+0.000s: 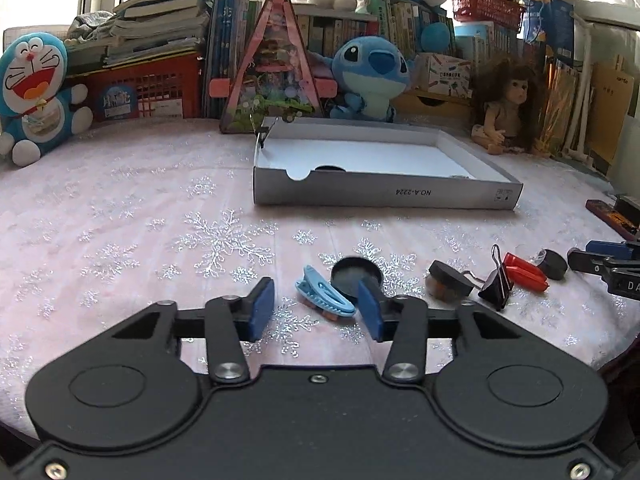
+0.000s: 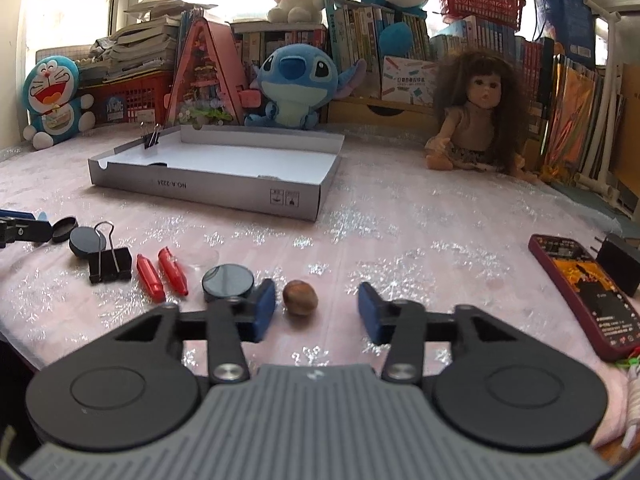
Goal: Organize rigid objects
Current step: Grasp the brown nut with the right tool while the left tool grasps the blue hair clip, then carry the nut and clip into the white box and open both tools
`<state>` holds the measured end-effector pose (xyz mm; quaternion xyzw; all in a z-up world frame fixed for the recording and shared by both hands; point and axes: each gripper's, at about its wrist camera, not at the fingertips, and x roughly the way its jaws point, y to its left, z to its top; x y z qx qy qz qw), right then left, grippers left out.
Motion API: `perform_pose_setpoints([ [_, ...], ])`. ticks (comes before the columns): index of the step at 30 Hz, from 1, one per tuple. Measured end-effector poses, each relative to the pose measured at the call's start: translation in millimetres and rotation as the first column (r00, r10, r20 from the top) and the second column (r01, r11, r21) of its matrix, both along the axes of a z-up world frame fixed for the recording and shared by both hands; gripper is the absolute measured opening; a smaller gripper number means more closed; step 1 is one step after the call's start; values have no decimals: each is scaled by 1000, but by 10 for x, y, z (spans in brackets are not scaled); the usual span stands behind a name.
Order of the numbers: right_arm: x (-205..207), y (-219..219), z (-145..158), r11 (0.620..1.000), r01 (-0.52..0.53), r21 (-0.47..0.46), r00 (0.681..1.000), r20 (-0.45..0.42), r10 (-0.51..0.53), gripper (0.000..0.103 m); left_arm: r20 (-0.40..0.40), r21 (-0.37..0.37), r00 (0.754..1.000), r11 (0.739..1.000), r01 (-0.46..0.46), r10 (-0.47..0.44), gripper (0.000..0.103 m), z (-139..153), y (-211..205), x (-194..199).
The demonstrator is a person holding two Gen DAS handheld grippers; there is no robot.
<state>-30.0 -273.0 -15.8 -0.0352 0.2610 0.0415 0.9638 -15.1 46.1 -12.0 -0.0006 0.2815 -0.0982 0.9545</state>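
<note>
A: Right, nearest first. Left gripper (image 1: 316, 310): fingers apart, nothing clamped. The blue clip (image 1: 324, 295) lies on the table between them at lower centre, closer to the right-hand finger, and I see no pad contact.

B: Right gripper (image 2: 317, 310): fingers apart too. The brown nut (image 2: 300, 297) sits between them, well off-centre, just beside the left-hand finger.

A: Risk there, as I judge it: that finger would meet the nut first and roll it away, since it is round.

B: Same worry for the clip. The black round lid (image 1: 357, 277) sits just behind the other finger; closing could nudge it or catch it along with the clip.

A: Mid-frame row: black binder clip (image 2: 109, 262), two red pieces (image 2: 162, 276), round black disc (image 2: 227, 280). Closely packed, so a sweep could scatter them.

B: Further back, the open grey box (image 2: 208, 192), upper centre-left, a small binder clip (image 2: 151, 135) on its far wall. Low walls; a dropped nut might bounce out.
</note>
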Motion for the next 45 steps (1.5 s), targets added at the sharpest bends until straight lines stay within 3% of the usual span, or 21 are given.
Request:
perform_pose_setpoints([
  [2, 8, 12, -21, 1000, -7, 7, 1000, -12, 7, 30, -4, -14, 1000, 1000, 9, -9, 21, -3, -13, 17],
  [4, 9, 32, -26, 1000, -13, 5, 1000, -13, 14, 22, -9, -24, 1000, 1000, 9, -9, 14, -1, -15, 32],
  [18, 160, 16, 164, 999, 19, 37, 1000, -5, -19, 22, 35, -45, 999, 999, 14, -13, 14, 235, -31, 165],
  [30, 661, 48, 406, 997, 31, 75, 999, 7, -31, 22, 53, -66, 999, 998, -2, 5, 14, 568, -126, 731],
  [38, 1315, 27, 555, 988, 31, 154, 998, -65, -21, 22, -30, -99, 999, 994, -39, 36, 14, 671, -157, 1450],
  [45, 1858, 28, 473, 977, 48, 210, 984, -179, -10, 22, -101, -83, 993, 994, -75, 66, 14, 522, -172, 1970],
])
